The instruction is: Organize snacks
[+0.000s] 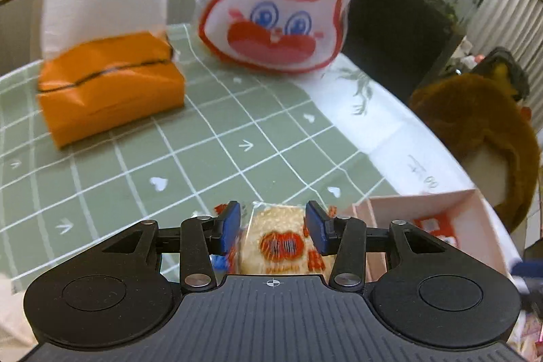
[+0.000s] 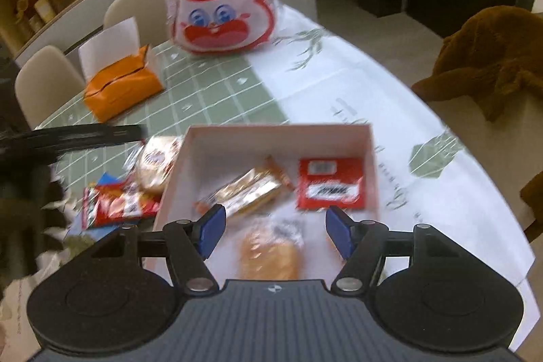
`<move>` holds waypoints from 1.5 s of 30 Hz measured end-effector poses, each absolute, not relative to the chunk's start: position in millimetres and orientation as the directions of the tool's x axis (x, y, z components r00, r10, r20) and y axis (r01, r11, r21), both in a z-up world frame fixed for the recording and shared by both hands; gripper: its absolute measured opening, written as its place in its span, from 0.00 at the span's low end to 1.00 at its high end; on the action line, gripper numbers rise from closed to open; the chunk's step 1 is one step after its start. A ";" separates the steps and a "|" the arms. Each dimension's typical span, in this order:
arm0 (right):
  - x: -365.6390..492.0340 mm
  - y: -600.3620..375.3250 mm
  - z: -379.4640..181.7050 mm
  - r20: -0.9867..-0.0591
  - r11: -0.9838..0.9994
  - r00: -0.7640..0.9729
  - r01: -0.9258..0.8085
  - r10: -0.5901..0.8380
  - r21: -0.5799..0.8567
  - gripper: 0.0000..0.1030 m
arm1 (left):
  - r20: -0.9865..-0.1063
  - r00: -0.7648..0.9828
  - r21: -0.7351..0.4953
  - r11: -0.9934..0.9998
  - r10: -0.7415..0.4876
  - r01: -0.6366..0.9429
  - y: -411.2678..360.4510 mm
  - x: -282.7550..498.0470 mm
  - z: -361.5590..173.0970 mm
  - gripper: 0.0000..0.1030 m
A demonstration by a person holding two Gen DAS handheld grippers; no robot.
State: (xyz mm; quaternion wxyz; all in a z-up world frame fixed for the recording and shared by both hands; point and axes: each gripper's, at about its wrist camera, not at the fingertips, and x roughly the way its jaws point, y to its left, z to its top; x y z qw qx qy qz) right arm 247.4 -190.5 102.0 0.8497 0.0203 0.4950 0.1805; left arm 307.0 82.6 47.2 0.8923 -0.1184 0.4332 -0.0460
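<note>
Snacks were mid-sorting: the left gripper (image 1: 273,228), low centre, had its pads against a rice cracker packet (image 1: 283,243), apparently gripping it. The right gripper (image 2: 273,231) hung wide open and empty over the pink box (image 2: 278,133), mid-frame. Next, presumably, carry the packet rightward into that box.

One pink box (image 2: 370,155), one tissue pack (image 2: 120,87), one rabbit bag (image 2: 220,12), two chairs (image 2: 44,80).

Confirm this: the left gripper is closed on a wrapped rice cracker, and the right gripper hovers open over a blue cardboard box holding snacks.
One thing is wrong: the cardboard box is pink, not blue, as the right wrist view shows. The rest stands: the left gripper is closed on the wrapped rice cracker, and the right gripper hovers open over the box of snacks.
</note>
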 end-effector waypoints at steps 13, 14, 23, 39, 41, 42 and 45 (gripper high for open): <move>196.0 -156.0 94.6 -0.831 0.896 0.431 -0.412 0.352 0.166 0.64 | -0.803 0.531 -0.248 0.962 -0.270 0.113 93.1 251.1 22.6 0.31; 195.1 -153.5 92.6 -0.832 0.896 0.425 -0.408 0.356 0.175 0.64 | -0.801 0.520 -0.278 0.954 -0.297 0.116 95.2 240.2 23.2 0.31; 159.5 -157.3 83.7 -0.817 0.908 0.444 -0.363 0.366 0.209 0.64 | -0.794 0.529 -0.335 0.942 -0.299 0.029 86.8 152.9 32.1 0.30; 121.1 -121.3 33.6 -0.796 0.844 0.290 -0.260 0.532 0.470 0.64 | -0.775 0.542 -0.417 0.907 -0.325 -0.053 68.6 89.1 41.4 0.28; 120.9 -116.6 30.0 -0.805 0.858 0.304 -0.252 0.509 0.448 0.64 | -0.765 0.553 -0.432 0.900 -0.330 -0.059 71.4 85.9 42.6 0.28; 121.1 -114.6 29.6 -0.805 0.859 0.309 -0.255 0.507 0.444 0.64 | -0.760 0.560 -0.439 0.896 -0.331 -0.065 72.9 84.8 43.4 0.28; 124.7 -110.7 31.3 -0.806 0.867 0.328 -0.267 0.493 0.421 0.57 | -0.745 0.583 -0.450 0.889 -0.324 -0.081 78.8 82.2 45.9 0.28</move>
